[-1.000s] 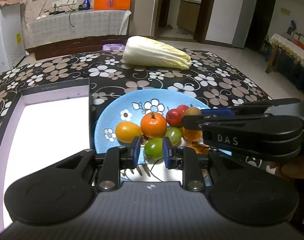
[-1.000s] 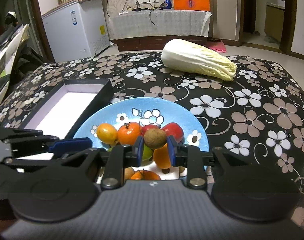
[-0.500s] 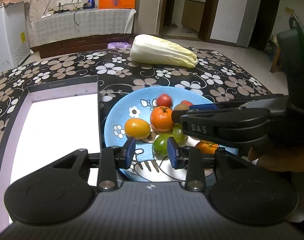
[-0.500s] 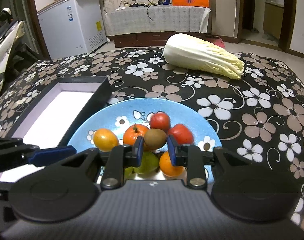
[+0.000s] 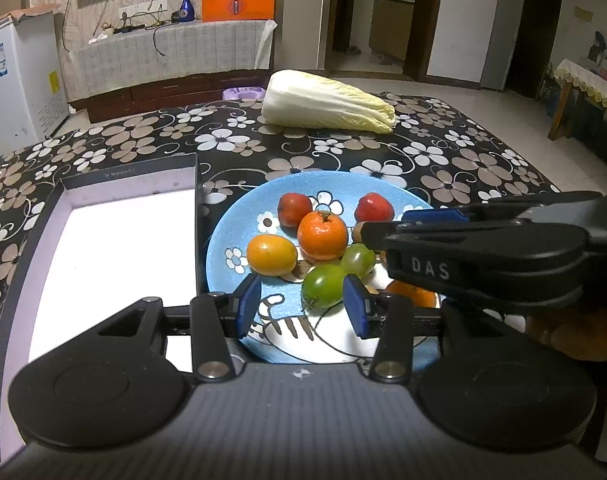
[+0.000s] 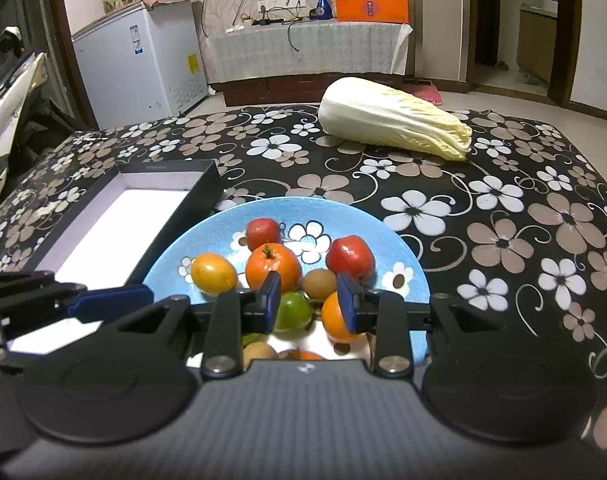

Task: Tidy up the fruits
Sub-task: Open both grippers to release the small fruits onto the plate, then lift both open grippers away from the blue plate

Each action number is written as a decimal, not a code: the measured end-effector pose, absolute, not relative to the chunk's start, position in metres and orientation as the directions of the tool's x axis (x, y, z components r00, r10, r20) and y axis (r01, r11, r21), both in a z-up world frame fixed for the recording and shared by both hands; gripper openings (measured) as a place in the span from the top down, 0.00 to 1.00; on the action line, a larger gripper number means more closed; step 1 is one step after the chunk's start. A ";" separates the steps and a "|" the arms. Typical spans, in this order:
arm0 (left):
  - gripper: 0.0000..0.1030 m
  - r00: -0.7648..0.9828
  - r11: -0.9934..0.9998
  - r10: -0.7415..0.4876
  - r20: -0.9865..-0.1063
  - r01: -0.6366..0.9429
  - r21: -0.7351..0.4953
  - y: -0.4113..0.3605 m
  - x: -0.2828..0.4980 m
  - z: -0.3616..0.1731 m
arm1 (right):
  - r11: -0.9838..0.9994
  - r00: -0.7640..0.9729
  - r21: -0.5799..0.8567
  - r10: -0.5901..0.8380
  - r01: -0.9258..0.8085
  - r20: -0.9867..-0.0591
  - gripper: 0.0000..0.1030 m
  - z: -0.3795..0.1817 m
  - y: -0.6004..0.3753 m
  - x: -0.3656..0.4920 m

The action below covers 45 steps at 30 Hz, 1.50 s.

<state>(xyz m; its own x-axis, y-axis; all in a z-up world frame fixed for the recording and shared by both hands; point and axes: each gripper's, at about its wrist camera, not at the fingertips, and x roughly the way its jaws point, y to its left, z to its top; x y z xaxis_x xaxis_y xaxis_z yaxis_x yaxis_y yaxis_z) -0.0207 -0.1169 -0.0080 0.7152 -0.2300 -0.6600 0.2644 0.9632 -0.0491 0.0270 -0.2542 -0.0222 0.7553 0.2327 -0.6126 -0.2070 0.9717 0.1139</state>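
Observation:
A blue flowered plate [image 5: 223, 248] [image 6: 355, 216] holds several small fruits: an orange tangerine [image 5: 322, 235] [image 6: 273, 266], a yellow fruit [image 5: 271, 255] [image 6: 214, 273], red fruits [image 5: 294, 209] [image 6: 350, 257], green tomatoes [image 5: 323, 286] [image 6: 292, 311] and a brown kiwi [image 6: 318, 283]. My left gripper [image 5: 301, 307] is open over the plate's near edge, its jaws either side of a green tomato. My right gripper [image 6: 309, 300] is open and empty just above the fruit pile, with the kiwi lying free in front of it. It also shows in the left wrist view [image 5: 435, 216].
An open black box with a white inside [image 5: 115, 240] [image 6: 115, 220] lies left of the plate on the flowered tablecloth. A napa cabbage [image 5: 327, 102] [image 6: 395, 122] lies at the table's far side. A white freezer [image 6: 143, 64] stands beyond the table.
My right gripper was shut on the brown kiwi; it has opened and the kiwi now rests on the plate. My left gripper has opened wider and pulled back from the fruits.

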 end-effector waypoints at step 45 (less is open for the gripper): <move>0.06 0.710 0.950 -0.222 -0.669 0.313 0.016 -0.152 -0.116 -0.001 | 0.981 0.807 0.182 0.162 -0.069 -0.569 0.44 -0.011 -0.295 -0.066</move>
<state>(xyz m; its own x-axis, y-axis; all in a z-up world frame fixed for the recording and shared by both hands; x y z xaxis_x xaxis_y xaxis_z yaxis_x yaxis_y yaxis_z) -0.1157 -0.1523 -0.0014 0.7096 -0.2223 -0.6686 0.3129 0.9496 0.0163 -0.0664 -0.2955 -0.0109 0.8065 0.1619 -0.5686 -0.0685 0.9809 0.1821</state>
